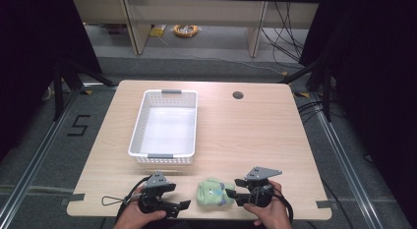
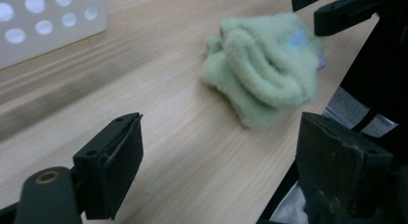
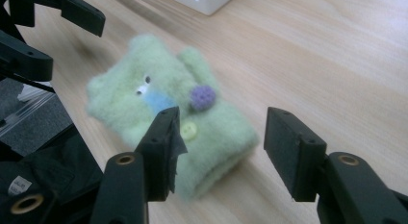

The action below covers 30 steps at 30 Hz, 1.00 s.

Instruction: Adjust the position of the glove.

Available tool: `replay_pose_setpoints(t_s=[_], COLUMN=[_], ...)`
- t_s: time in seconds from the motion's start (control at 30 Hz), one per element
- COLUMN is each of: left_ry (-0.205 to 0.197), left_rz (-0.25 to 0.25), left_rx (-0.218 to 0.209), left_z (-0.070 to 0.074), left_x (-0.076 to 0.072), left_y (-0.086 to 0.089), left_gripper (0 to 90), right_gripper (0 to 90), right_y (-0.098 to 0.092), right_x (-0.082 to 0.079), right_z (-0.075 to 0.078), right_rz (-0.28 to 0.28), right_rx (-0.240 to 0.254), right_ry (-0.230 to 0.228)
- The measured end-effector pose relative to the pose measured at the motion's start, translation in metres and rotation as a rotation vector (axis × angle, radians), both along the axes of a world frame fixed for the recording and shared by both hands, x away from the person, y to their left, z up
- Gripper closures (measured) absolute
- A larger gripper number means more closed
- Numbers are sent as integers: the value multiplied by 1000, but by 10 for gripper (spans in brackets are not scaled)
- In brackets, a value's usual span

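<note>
From the left, our left tongs (image 1: 183, 205) stand apart beside the green sock (image 1: 214, 192), which lies on the worktop (image 1: 246, 135) near its front edge. Our right tongs (image 1: 230, 193) stand apart at its other end, touching nothing. We judge the grasp pending: the next move calls for closing on the sock, presumably for the white basket (image 1: 139, 125).

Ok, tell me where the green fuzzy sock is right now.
In the high view, the green sock lies at the table's near edge, between both grippers, in front of the white basket.

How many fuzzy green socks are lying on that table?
1. The green sock lies bunched on the table's near edge, between the left gripper and right gripper. The white basket looks empty.
</note>
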<state>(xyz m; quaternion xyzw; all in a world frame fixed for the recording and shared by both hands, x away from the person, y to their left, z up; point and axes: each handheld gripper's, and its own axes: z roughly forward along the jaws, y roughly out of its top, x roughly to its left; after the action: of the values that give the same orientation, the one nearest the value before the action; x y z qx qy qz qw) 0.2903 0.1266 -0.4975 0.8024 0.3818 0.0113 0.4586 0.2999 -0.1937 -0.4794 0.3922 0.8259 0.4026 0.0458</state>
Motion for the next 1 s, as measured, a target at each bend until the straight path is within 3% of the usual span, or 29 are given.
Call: replay_pose_setpoints(t_s=[0.03,0.07,0.17,0.23,0.33,0.4,0.47,0.57,0.6,0.63,0.67,0.8,1.0], left_ry=[-6,-16,5,25,33,25,39,43,46,55,71,105,141], left_rz=[-13,5,-13,-28,-40,-29,-39,-53,-44,-55,-55,-59,-48], left_rx=[1,-9,-25,-36,-39,-58,-49,-38,-38,-28,-26,-41,-25], left_z=[1,1,3,3,5,5,4,1,0,-1,-3,-5,-11], left_x=[1,0,2,5,8,11,14,17,17,18,19,22,26], left_y=[-2,-5,-13,-18,-26,-35,-41,-46,-49,-51,-54,-54,-54], left_gripper=[163,163,163,164,169,176,189,219,229,229,250,267,283], right_gripper=[466,462,449,444,423,421,420,419,422,422,431,435,454], right_y=[-1,-2,0,1,4,7,9,10,7,7,6,4,3], right_x=[2,2,3,4,4,3,3,4,6,6,6,7,8], right_z=[-2,-2,-6,-9,-13,-15,-16,-21,-21,-21,-24,-25,-28], right_rz=[4,2,6,0,12,7,3,-4,21,21,-6,1,15], right_rx=[-10,-23,-13,-23,-16,-31,-32,-10,-16,-16,2,9,41], right_ry=[-21,-26,19,17,49,46,69,60,94,94,94,116,138])
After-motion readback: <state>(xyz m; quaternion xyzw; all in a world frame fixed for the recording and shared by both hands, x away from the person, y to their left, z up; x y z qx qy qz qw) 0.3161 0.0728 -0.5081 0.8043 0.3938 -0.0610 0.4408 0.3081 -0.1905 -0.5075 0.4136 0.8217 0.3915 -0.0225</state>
